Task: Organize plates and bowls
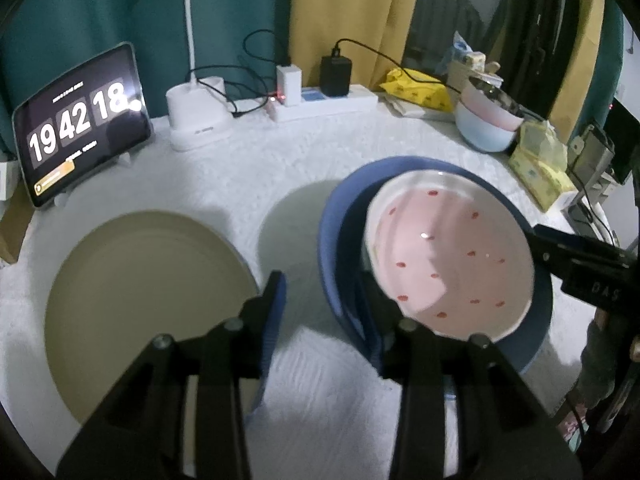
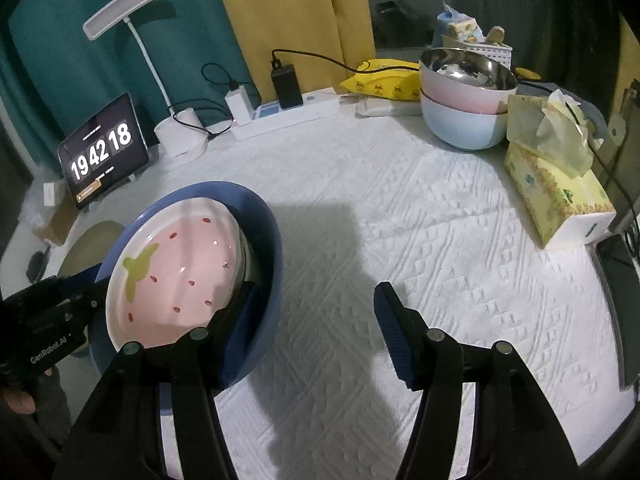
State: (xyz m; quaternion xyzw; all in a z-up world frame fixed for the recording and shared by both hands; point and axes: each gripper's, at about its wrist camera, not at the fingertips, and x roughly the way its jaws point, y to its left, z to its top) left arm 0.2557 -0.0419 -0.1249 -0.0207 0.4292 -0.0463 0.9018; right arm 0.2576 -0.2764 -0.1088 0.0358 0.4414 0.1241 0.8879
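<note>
A pink strawberry-pattern plate (image 1: 448,256) lies tilted inside a larger blue plate (image 1: 340,216) on the white cloth. My left gripper (image 1: 320,288) stands open astride the blue plate's left rim. Its left finger is clear of the rim and its right finger sits inside, under the pink plate's edge. My right gripper (image 2: 316,292) is open wide at the opposite side. Its left finger is inside the blue plate (image 2: 268,240) beside the pink plate (image 2: 180,264), and its right finger hangs over bare cloth. A tan plate (image 1: 140,300) lies flat to the left.
Stacked bowls (image 2: 464,120), steel-lined on top, stand at the back right beside a tissue box (image 2: 560,192). A tablet clock (image 1: 80,124), lamp base (image 1: 196,120) and power strip (image 1: 324,104) with cables line the back edge. A hand (image 2: 20,400) shows at the lower left.
</note>
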